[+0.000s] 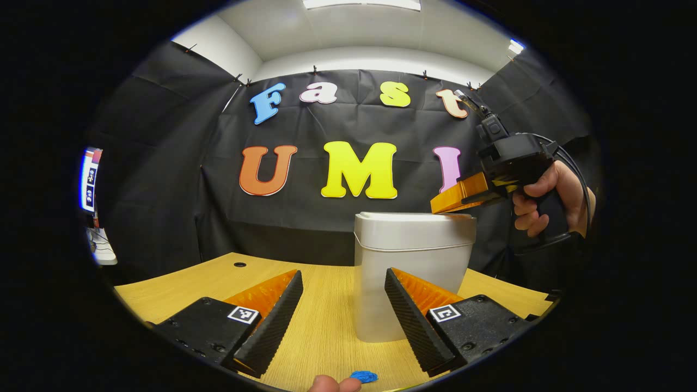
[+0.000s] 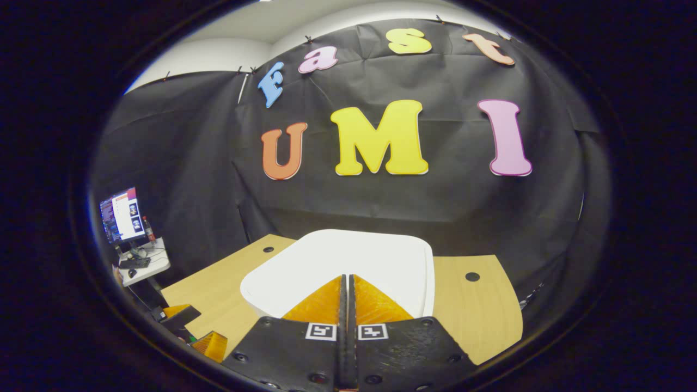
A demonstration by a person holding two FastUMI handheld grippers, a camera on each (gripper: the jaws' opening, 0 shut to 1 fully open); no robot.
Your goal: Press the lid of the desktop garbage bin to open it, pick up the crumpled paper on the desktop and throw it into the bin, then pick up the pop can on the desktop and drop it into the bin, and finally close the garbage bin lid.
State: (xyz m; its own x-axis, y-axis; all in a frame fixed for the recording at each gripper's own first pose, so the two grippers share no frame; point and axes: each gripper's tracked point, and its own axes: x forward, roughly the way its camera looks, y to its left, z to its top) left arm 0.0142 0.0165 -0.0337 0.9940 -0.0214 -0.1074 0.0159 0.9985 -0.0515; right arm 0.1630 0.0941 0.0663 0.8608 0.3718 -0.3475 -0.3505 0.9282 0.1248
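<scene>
On the left, the left gripper [image 1: 343,305] hovers low over the wooden table [image 1: 321,332] with its jaws released and nothing between them, aimed at the white bin [image 1: 411,256], which stands upright just ahead at mid-table. The bin's lid [image 1: 414,219] looks flat and down. Further right in the left gripper view, the right gripper [image 1: 444,204], held by a hand [image 1: 544,201], has its tips at the lid's right edge, touching or nearly so. In the right gripper view the right gripper's jaws are clenched together, empty, with the lid's white top directly beneath them. This looks like either the opening press or the final closing; with no paper or can in sight, I cannot tell which. Next, a firm downward push on the lid seems called for.
</scene>
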